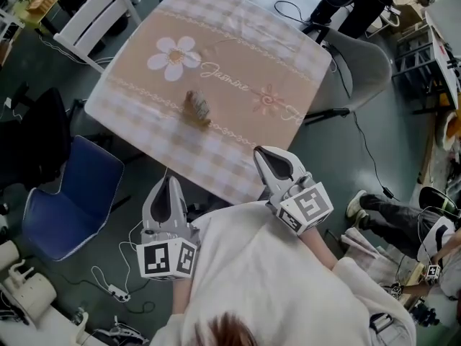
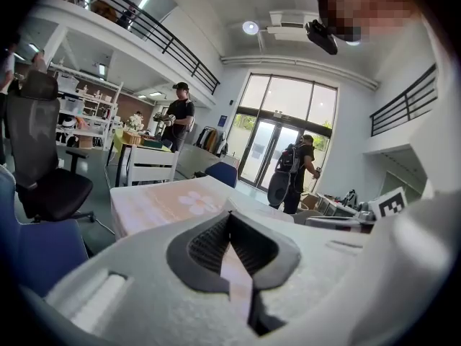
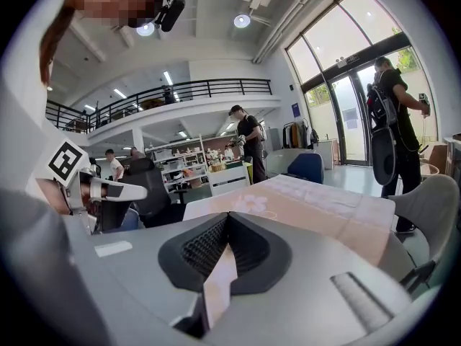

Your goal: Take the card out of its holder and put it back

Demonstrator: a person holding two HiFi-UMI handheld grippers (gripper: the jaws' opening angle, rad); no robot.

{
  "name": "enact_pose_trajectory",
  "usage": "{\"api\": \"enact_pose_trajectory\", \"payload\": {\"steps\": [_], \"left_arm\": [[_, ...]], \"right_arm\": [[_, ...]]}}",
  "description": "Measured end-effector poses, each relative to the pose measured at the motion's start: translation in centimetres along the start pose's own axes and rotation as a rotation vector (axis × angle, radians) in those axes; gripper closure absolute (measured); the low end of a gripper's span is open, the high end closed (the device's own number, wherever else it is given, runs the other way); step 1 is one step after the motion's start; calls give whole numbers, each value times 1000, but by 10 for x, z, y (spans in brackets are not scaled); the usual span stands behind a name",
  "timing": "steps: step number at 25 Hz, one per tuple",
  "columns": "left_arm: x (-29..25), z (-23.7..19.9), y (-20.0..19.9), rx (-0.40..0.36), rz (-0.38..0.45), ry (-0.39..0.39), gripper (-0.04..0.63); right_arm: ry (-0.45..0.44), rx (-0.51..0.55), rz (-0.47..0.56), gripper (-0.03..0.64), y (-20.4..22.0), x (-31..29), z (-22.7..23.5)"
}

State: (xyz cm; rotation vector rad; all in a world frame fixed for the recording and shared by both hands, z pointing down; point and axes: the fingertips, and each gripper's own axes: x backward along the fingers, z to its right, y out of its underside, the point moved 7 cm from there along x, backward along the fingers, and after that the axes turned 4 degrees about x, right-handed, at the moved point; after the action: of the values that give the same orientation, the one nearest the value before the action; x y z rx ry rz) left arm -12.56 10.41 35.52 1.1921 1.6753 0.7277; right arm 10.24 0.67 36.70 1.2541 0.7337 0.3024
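A small card holder [image 1: 197, 108] with a card in it stands near the middle of the table [image 1: 238, 42], on a beige checked cloth printed with a white flower. Both grippers are held close to the person's body, short of the table's near edge and well away from the holder. The left gripper [image 1: 167, 182] points at the table's near corner, its jaws pressed together with nothing between them [image 2: 229, 218]. To its right, the right gripper [image 1: 270, 157] is over the table's near edge, also shut and empty [image 3: 227, 218]. The holder does not show in either gripper view.
A blue chair [image 1: 68, 200] stands left of the table, with a white slatted chair [image 1: 101, 13] at the far left. A grey chair [image 1: 360, 63] is on the right. Cables and a power strip [image 1: 115, 292] lie on the floor. People stand in the background [image 2: 176, 114].
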Motion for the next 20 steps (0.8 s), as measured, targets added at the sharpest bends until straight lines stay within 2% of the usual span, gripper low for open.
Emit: {"api": "enact_pose_trajectory", "payload": {"steps": [5, 9, 15, 20], "left_arm": [[-3, 6, -5, -22, 16, 1, 592], [-1, 6, -5, -29, 20, -10, 592], [12, -4, -6, -6, 37, -70, 592], [24, -17, -6, 25, 51, -124, 592]], "right_arm": [[4, 9, 3, 578, -5, -21, 12], [-47, 17, -15, 520, -11, -59, 13], [-84, 22, -92, 508, -2, -124, 7], [-34, 18, -184, 505, 18, -164, 6]]}}
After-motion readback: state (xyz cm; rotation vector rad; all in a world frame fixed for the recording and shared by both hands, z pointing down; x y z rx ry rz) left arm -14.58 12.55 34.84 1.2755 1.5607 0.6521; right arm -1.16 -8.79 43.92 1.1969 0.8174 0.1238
